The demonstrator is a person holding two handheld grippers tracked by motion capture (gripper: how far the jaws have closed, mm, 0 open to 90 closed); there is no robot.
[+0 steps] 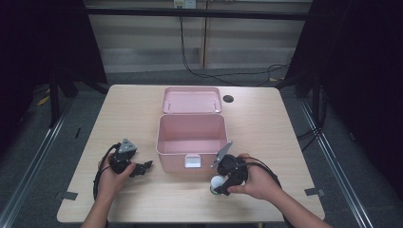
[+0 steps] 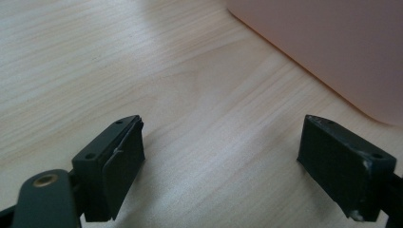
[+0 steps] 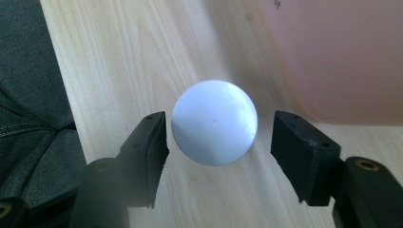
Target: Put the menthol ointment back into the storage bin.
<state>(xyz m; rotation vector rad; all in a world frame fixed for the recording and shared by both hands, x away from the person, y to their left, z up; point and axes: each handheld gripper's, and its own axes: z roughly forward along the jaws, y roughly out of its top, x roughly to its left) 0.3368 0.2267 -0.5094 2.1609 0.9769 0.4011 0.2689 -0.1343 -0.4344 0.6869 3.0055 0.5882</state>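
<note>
Right gripper view showed the white ball (image 3: 214, 122) resting on the wooden table (image 3: 142, 57), sitting between the two black jaws of the right gripper (image 3: 218, 142). A narrow gap showed on each side of the ball, so the pads were not yet pressing on it; the jaws stood apart and straddled it, probably lined up that way so a squeeze would catch the ball across its widest part. Just to the right in that picture rose the pink wall of the storage box (image 3: 342, 61).

From the high view, the ball (image 1: 217, 181) lay near the table's front edge, just in front of the box (image 1: 190, 142), with the right gripper (image 1: 223, 186) angled down over it. The box stood at the middle of the table with its lid (image 1: 192, 99) swung open toward the far side, likely so that something could go in from above; its inside looked bare.

The left gripper (image 1: 145, 167) rested to the left of the box, and its own view showed its jaws wide apart over bare wood with nothing between them, as if simply waiting.

Much of the ball was covered by the right gripper in the high view. The small dark round mark (image 1: 228, 99) on the far right of the table was too small to identify.
</note>
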